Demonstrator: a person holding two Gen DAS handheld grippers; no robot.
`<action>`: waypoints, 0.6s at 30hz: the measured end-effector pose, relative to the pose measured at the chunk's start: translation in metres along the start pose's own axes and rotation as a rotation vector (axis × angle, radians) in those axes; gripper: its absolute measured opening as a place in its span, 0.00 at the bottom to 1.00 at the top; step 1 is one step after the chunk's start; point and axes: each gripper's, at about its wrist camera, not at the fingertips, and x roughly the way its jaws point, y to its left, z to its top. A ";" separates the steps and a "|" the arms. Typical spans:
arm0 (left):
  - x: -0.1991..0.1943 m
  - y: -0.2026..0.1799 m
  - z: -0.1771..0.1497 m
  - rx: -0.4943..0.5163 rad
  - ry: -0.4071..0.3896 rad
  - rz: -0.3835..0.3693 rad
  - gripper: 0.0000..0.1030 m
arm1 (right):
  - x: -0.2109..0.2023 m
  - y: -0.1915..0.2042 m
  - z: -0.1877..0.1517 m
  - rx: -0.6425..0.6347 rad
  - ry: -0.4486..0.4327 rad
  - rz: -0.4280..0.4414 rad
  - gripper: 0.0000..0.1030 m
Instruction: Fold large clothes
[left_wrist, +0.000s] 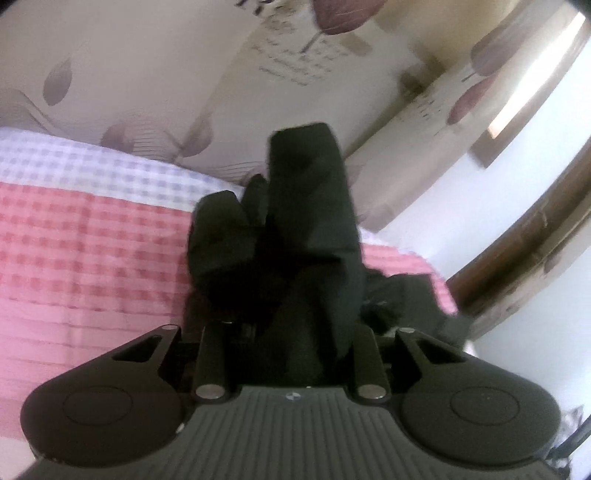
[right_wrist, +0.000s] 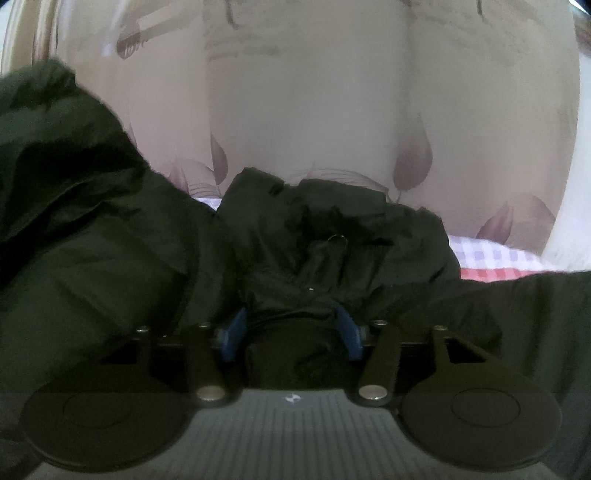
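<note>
1. Left wrist view: left gripper (left_wrist: 291, 295) has its jaws nearly together, pinching a bunched wad of the dark jacket (left_wrist: 310, 221). The fingertips are buried in the cloth and can't be seen.
2. Cloth stands up ahead of the jaws in a stiff, peaked fold. It looks lifted clear of the bed (left_wrist: 92, 240), probably to find an edge or shake the jacket out before laying it flat.
3. More of the same jacket lies low and to the right of those jaws on the bed cover.
4. Right wrist view: right gripper (right_wrist: 291, 325) has its jaws partly spread, with blue pads (right_wrist: 349, 330) showing on either side. A fold of jacket (right_wrist: 314, 236) sits between them; whether the pads press on it I cannot tell.
5. The bulk of the jacket is heaped just ahead of the right jaws. One mass rises to their left, likely the part the other gripper is hauling up.
6. Material: thin, dark green-black woven shell with a slight sheen. It creases crisply and holds its shape, unlike soft knit. Small metal ring or zip pull (right_wrist: 338, 238) ahead of the jaws.
7. Bed cover: pink and lilac check, waffle-textured, flat. Leaf-print wallpaper (left_wrist: 147, 74) beyond.
8. Judgement: folding has not started; the jacket is still crumpled.
</note>
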 end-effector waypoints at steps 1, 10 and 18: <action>0.000 -0.012 0.001 -0.013 -0.004 -0.006 0.27 | -0.001 -0.002 -0.001 0.013 -0.001 0.010 0.54; 0.033 -0.116 -0.008 -0.118 -0.030 -0.108 0.27 | -0.007 -0.043 -0.001 0.278 0.019 0.168 0.56; 0.100 -0.146 -0.046 -0.299 -0.016 -0.300 0.25 | -0.090 -0.115 -0.034 0.537 -0.086 0.288 0.56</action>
